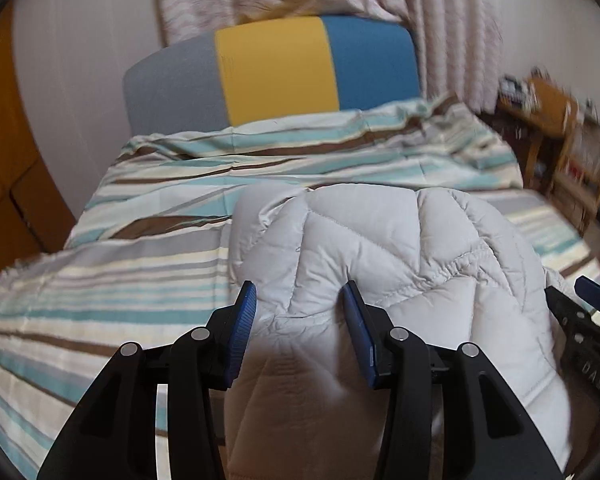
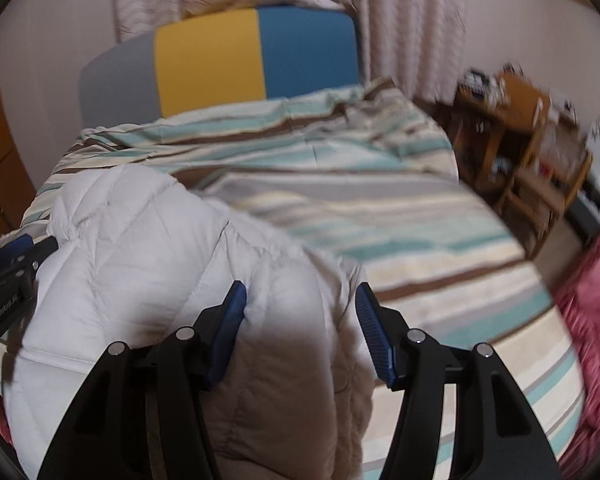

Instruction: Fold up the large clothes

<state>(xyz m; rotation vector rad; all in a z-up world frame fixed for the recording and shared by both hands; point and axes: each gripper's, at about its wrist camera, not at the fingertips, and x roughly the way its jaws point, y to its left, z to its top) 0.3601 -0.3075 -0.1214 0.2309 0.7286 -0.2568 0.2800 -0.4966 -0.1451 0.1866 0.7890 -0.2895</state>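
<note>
The left gripper holds a thick fold of the white quilted jacket. Both blue pads press into the padding from the two sides, so the jaws stand partly apart but clamped on the cloth. The jacket bulges up just ahead of this gripper and spreads to its right, until it meets the other tool at the right edge of the view.

The right gripper also has the jacket between its jaws. Its left finger pushes into the fabric. The right finger is at the very edge of the cloth, and because the picture is blurred there I cannot tell if it really touches, so the grip of this gripper is not sure. Most of the jacket lies to the left of this gripper and below it.

Ahead of both grippers is the striped bed cover, with the jacket over its near part. Farther ahead stands a headboard in grey, yellow and blue. To the far right of the grippers is a wooden shelf, much blurred.
</note>
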